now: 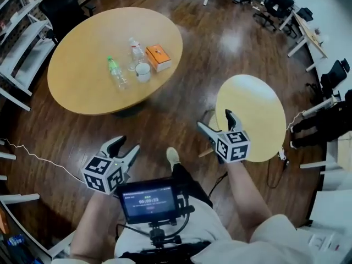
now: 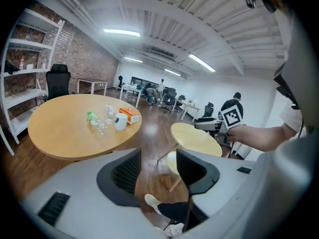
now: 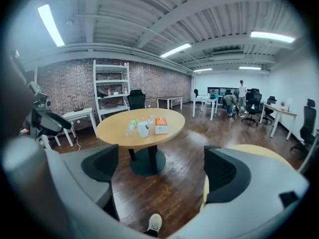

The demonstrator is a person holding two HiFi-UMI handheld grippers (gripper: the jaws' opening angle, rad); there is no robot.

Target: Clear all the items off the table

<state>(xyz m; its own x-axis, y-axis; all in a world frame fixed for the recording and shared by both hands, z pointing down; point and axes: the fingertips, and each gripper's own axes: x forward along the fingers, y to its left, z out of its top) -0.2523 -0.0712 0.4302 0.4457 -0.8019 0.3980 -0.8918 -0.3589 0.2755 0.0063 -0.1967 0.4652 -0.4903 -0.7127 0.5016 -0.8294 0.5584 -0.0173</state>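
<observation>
Both your grippers are empty with jaws apart: left gripper point(image 1: 124, 143) above the floor beside your leg, right gripper point(image 1: 215, 120) at the edge of the small round table point(image 1: 258, 106). Nothing's cleared yet. The green-capped bottle point(image 1: 116, 73), clear bottle point(image 1: 136, 49), white mug point(image 1: 143, 72) and orange box point(image 1: 158, 57) sit clustered on the big round table point(image 1: 82, 81), well apart from both grippers.

Bright, even light from ceiling strip lights point(image 3: 50, 25); pale glare patches on the dark wooden floor point(image 1: 231, 42). Both gripper views bow strongly and blacken at the corners; nearest foreground soft
</observation>
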